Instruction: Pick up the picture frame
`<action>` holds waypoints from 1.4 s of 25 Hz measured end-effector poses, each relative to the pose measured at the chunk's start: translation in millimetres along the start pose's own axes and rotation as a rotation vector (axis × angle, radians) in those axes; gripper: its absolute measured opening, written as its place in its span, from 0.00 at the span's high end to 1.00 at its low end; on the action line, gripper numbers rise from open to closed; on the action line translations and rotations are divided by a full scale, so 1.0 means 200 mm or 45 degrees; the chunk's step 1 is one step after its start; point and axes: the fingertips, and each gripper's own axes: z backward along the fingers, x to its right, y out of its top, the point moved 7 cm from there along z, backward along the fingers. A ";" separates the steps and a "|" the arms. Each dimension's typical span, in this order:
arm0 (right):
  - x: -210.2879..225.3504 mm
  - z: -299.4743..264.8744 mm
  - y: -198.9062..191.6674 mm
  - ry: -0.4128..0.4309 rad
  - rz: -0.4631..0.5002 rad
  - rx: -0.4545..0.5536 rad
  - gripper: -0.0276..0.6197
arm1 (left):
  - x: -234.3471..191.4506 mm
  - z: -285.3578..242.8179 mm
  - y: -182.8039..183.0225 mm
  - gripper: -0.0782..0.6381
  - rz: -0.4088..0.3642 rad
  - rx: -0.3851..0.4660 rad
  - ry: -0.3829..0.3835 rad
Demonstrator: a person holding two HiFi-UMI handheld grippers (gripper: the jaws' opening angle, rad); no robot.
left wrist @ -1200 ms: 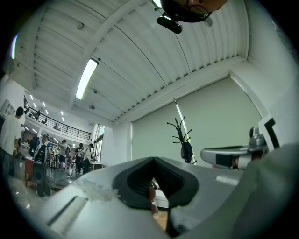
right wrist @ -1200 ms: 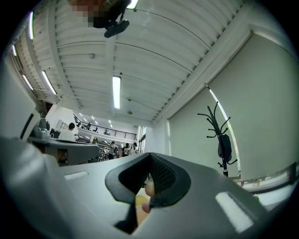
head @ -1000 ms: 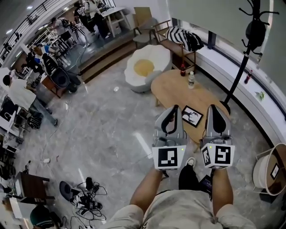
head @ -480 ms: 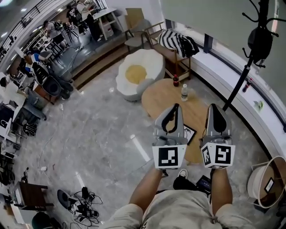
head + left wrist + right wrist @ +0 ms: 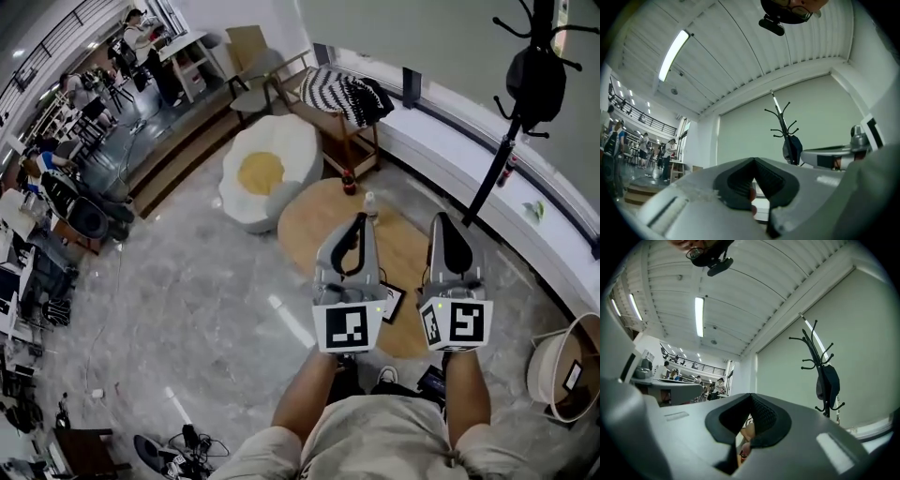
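The room is bright, a long ceiling light (image 5: pixel 673 55) glows white and makes a shiny streak on the floor (image 5: pixel 187 272), straight lines bend near the dark round edges, and the left gripper (image 5: pixel 753 161) looks fuzzy up close.

I see a low oval wooden table (image 5: pixel 305 225) standing on a glossy grey stone floor (image 5: pixel 187 281). At the table's far end two bottles stand upright, near each other: a dark bottle (image 5: pixel 350 182) close to the far rim, and a clear bottle (image 5: pixel 369 202) a little nearer to me. Toward the near edge a picture frame (image 5: pixel 393 302) lies flat on the wood, with a black border and a pale inside. I can make out only part of it.
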 end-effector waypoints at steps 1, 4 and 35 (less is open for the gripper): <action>0.01 -0.03 -0.01 -0.027 0.007 0.000 0.95 | -0.01 -0.04 -0.01 0.88 0.004 0.004 -0.024; 0.04 -0.09 -0.05 -0.093 0.007 -0.014 0.95 | -0.04 -0.14 -0.04 0.88 0.011 0.006 -0.090; 0.19 -0.14 -1.00 -0.353 -0.164 -0.481 0.95 | -0.06 -0.40 -1.08 0.88 0.082 -0.513 -0.278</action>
